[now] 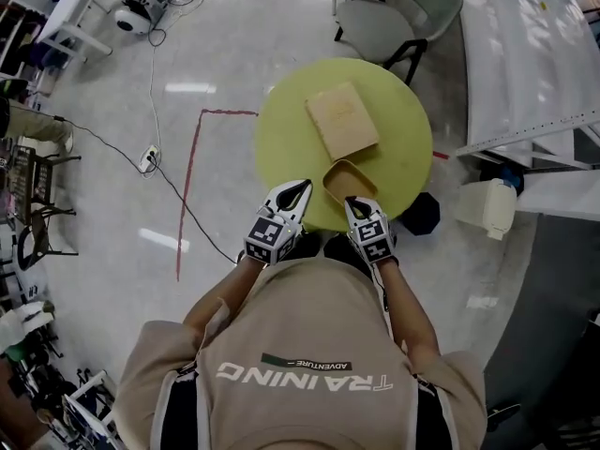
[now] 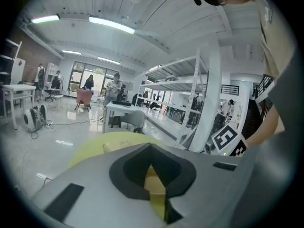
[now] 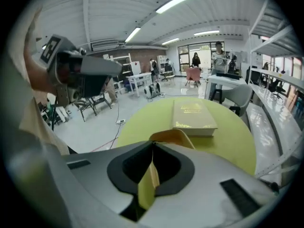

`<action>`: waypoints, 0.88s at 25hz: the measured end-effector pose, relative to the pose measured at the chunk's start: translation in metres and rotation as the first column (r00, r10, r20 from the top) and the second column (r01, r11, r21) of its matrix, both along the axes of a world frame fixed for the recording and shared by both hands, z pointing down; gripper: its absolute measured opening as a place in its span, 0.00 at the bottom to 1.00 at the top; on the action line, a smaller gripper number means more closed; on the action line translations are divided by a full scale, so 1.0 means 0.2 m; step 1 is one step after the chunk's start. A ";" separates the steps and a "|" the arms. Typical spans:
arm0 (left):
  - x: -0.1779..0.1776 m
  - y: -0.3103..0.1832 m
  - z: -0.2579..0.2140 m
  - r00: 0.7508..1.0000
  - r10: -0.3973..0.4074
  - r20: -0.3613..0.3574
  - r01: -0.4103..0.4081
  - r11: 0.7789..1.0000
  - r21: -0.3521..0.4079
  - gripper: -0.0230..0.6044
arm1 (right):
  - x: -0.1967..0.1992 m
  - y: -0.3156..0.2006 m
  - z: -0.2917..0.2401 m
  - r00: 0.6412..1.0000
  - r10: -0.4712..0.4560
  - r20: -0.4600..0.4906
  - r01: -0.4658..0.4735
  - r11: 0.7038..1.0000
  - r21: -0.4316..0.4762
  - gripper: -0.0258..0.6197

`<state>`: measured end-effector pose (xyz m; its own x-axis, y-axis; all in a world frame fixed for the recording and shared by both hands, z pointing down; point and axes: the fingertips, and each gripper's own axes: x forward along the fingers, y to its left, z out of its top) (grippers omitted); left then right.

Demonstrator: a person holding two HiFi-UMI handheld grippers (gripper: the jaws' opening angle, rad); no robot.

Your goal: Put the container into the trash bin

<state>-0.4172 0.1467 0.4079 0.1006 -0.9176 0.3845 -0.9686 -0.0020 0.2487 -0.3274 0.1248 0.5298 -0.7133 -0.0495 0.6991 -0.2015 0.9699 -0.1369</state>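
A tan open container (image 1: 349, 178) sits near the front edge of a round yellow-green table (image 1: 281, 139). My right gripper (image 1: 352, 200) is shut on the container's near rim. In the right gripper view, the thin tan wall (image 3: 151, 177) runs between the jaws of that gripper (image 3: 153, 144), and the rim (image 3: 173, 137) curves just beyond them. My left gripper (image 1: 302, 186) hovers at the table's edge, left of the container, shut and empty; in its own view the jaws of the left gripper (image 2: 151, 146) meet over the table (image 2: 95, 148). A white trash bin (image 1: 487, 206) stands on the floor to the right of the table.
A tan book (image 1: 342, 120) lies mid-table, just beyond the container, also visible as the book (image 3: 194, 118) ahead of the right jaws. A grey chair (image 1: 394, 17) stands behind the table, a black object (image 1: 419, 214) at its right foot. White shelving (image 1: 534, 73) flanks the right; cables (image 1: 155, 157) cross the floor at left.
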 end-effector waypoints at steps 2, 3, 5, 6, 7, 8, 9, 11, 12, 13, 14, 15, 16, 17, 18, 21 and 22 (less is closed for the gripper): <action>0.00 0.03 0.01 1.000 -0.017 -0.005 0.016 1.000 -0.010 0.04 | -0.01 0.03 0.08 0.996 -0.067 -0.051 0.067 0.998 0.010 0.15; -0.01 0.04 0.03 1.000 -0.025 -0.002 0.025 1.000 -0.012 0.04 | -0.01 0.05 0.11 0.993 -0.093 -0.078 0.094 0.996 0.011 0.18; -0.02 0.07 0.05 0.999 -0.036 -0.017 0.036 0.999 -0.022 0.04 | -0.02 0.08 0.18 0.982 -0.137 -0.131 0.140 0.990 0.011 0.18; -0.02 0.08 0.06 0.999 -0.041 -0.028 0.040 0.999 -0.031 0.04 | -0.03 0.09 0.22 0.974 -0.160 -0.158 0.164 0.986 0.012 0.18; -0.02 0.08 0.08 0.998 -0.049 -0.031 0.048 0.998 -0.038 0.04 | -0.03 0.11 0.25 0.965 -0.184 -0.188 0.190 0.982 0.015 0.18; -0.02 0.09 0.11 0.998 -0.058 -0.025 0.057 0.998 -0.041 0.04 | -0.03 0.11 0.28 0.953 -0.209 -0.218 0.219 0.975 0.023 0.18; -0.02 0.09 0.13 0.998 -0.064 -0.020 0.063 0.997 -0.041 0.04 | -0.03 0.12 0.31 0.941 -0.233 -0.244 0.248 0.968 0.035 0.18; -0.03 0.08 0.16 0.998 -0.065 -0.024 0.064 0.997 -0.042 0.04 | -0.05 0.12 0.36 0.918 -0.273 -0.288 0.303 0.951 0.065 0.18; -0.02 0.08 0.17 0.997 -0.065 -0.032 0.063 0.997 -0.045 0.04 | -0.05 0.12 0.38 0.908 -0.287 -0.305 0.323 0.943 0.075 0.18; -0.02 0.08 0.18 0.997 -0.064 -0.039 0.062 0.997 -0.047 0.04 | -0.06 0.12 0.40 0.900 -0.296 -0.320 0.337 0.939 0.077 0.18; -0.02 0.07 0.19 0.997 -0.062 -0.043 0.060 0.997 -0.047 0.04 | -0.06 0.13 0.43 0.893 -0.301 -0.333 0.343 0.936 0.073 0.18; -0.02 0.07 0.19 0.997 -0.060 -0.043 0.058 0.997 -0.046 0.04 | -0.06 0.12 0.45 0.888 -0.303 -0.347 0.346 0.936 0.068 0.18; -0.02 0.07 0.19 0.997 -0.059 -0.041 0.057 0.997 -0.045 0.04 | -0.06 0.12 0.48 0.883 -0.302 -0.360 0.346 0.936 0.064 0.18; -0.03 0.07 0.19 0.997 -0.058 -0.041 0.057 0.997 -0.043 0.04 | -0.06 0.12 0.50 0.879 -0.300 -0.371 0.346 0.936 0.061 0.18; -0.03 0.07 0.18 0.997 -0.059 -0.042 0.057 0.997 -0.043 0.04 | -0.05 0.12 0.51 0.875 -0.301 -0.380 0.348 0.936 0.060 0.18; -0.05 0.08 0.18 0.997 -0.061 -0.049 0.059 0.997 -0.045 0.04 | -0.05 0.14 0.54 0.859 -0.317 -0.403 0.372 0.926 0.065 0.18; -0.05 0.09 0.18 0.997 -0.063 -0.051 0.060 0.997 -0.047 0.04 | -0.05 0.14 0.54 0.854 -0.317 -0.412 0.378 0.923 0.072 0.15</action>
